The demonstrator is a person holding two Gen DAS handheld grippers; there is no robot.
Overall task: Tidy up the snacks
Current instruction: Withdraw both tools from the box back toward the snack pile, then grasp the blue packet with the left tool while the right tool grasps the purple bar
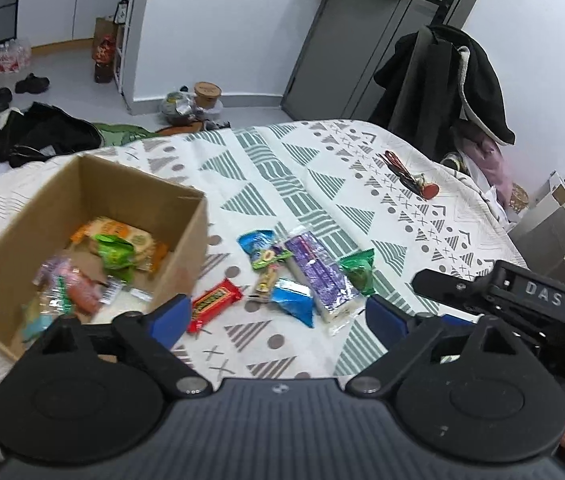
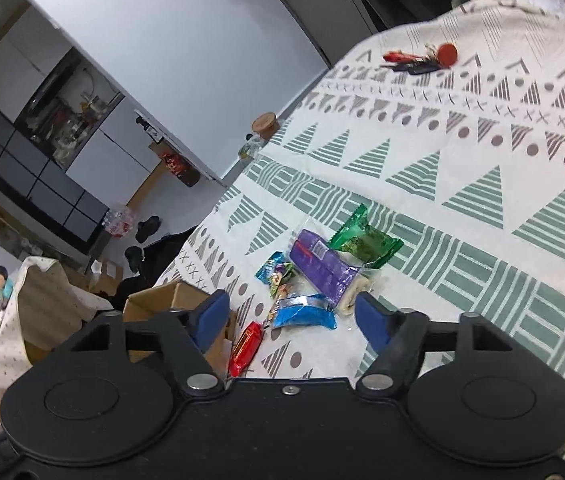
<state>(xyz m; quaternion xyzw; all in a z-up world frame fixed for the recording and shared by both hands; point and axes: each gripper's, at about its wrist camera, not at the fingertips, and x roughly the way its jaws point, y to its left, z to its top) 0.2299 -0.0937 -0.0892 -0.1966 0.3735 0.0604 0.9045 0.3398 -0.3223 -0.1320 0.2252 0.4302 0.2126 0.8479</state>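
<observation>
Patterned tablecloth [image 1: 322, 184]: loose snacks [image 1: 314, 276] beside cardboard box [image 1: 186, 236], keys [image 1: 410, 176] beyond.

My left gripper [image 1: 278, 316] hangs over the table [image 1: 266, 152]. The box [image 1: 186, 248] sits at my 10 o'clock, with snacks [image 1: 118, 248] inside it. A bar [image 1: 215, 300] lies just right of the box. More packs [image 1: 314, 272] lie in a bunch at my 12 o'clock. Keys [image 1: 410, 178] lie far back at 1 o'clock. My right gripper [image 1: 522, 304] is at 3 o'clock.
</observation>
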